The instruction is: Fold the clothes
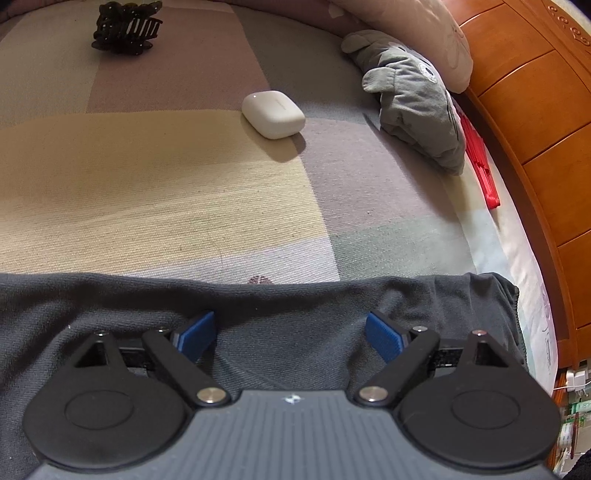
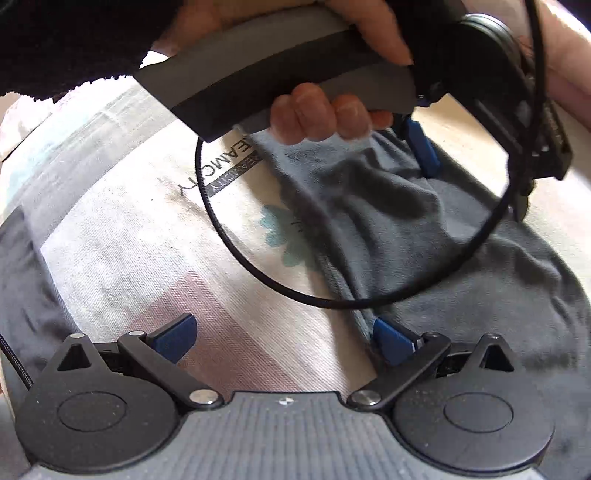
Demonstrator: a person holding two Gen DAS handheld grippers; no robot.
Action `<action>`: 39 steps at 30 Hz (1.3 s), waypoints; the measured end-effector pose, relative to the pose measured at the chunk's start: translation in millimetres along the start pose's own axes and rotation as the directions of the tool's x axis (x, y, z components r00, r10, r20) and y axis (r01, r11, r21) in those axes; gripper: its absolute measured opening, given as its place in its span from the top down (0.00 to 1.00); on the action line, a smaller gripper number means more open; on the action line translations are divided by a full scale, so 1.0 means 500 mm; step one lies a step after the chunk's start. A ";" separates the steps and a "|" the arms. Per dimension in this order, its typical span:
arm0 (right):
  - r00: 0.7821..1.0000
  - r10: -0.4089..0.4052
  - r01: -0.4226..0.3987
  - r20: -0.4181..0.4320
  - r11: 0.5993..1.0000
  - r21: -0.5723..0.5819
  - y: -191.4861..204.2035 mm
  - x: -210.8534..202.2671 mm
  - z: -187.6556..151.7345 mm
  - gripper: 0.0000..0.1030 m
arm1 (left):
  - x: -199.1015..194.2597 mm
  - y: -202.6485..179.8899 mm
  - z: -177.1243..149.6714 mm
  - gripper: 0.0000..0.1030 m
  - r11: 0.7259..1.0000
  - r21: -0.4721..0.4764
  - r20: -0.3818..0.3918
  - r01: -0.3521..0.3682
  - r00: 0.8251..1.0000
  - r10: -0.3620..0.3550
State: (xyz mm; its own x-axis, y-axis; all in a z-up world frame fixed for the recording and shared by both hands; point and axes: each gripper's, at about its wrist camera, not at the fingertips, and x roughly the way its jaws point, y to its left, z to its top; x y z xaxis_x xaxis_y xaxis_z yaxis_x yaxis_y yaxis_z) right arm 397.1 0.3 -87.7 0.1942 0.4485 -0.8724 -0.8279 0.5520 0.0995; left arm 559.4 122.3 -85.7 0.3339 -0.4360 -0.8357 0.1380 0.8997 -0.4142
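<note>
The bed (image 1: 155, 177) fills most of the left wrist view, covered by a sheet in wide blocks of pale yellow, mauve and grey-green. A carved wooden headboard (image 1: 535, 122) runs down the right side, with a beige pillow (image 1: 424, 29) leaning against it. Across the near edge of the bed lies the dark grey garment (image 1: 295, 299), spread flat with its far edge running nearly straight from side to side. In the right wrist view the same garment (image 2: 424, 229) lies rumpled on the sheet, beside printed lettering and a small teal flower pattern.

A grey plush toy (image 1: 417, 96) lies near the headboard, with a red plastic object (image 1: 480, 166) just beyond it at the bed's edge. A white case (image 1: 273, 114) sits on the sheet well apart from the garment, and a black hair claw (image 1: 125, 27) rests at the far left.

The left gripper (image 1: 290, 334) hangs over the garment with its blue pads spread wide, holding nothing. The right gripper (image 2: 284, 338) is also spread wide; its right pad touches a fold at the garment's edge, while the left pad is over bare sheet. In the right wrist view a hand (image 2: 325, 114) wraps around the grey handle of the other gripper, and a thin black cable (image 2: 236, 243) loops down over the garment.
</note>
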 end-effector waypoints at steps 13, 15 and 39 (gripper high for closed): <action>0.973 -0.224 0.197 0.059 0.933 0.302 -0.193 -0.091 -0.085 0.00 | -0.106 0.094 -0.105 0.16 0.932 0.149 0.139 -0.329 0.941 0.310; 0.968 -0.246 0.212 0.055 0.914 0.346 -0.219 -0.088 -0.091 0.00 | -0.111 0.103 -0.118 0.16 0.928 0.153 0.139 -0.338 0.938 0.319; 0.962 -0.272 0.257 0.010 0.921 0.293 -0.215 -0.041 -0.108 0.00 | -0.238 0.292 -0.115 0.17 0.900 -0.158 0.191 -0.406 0.882 0.431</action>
State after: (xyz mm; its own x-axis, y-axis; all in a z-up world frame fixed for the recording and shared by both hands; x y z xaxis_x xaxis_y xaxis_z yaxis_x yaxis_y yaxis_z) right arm 453.4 -106.3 -106.2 0.4170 0.2883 -0.8620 -0.5581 0.8297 0.0075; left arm 486.2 304.0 -67.4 0.5318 0.0077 -0.8468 -0.1583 0.9832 -0.0905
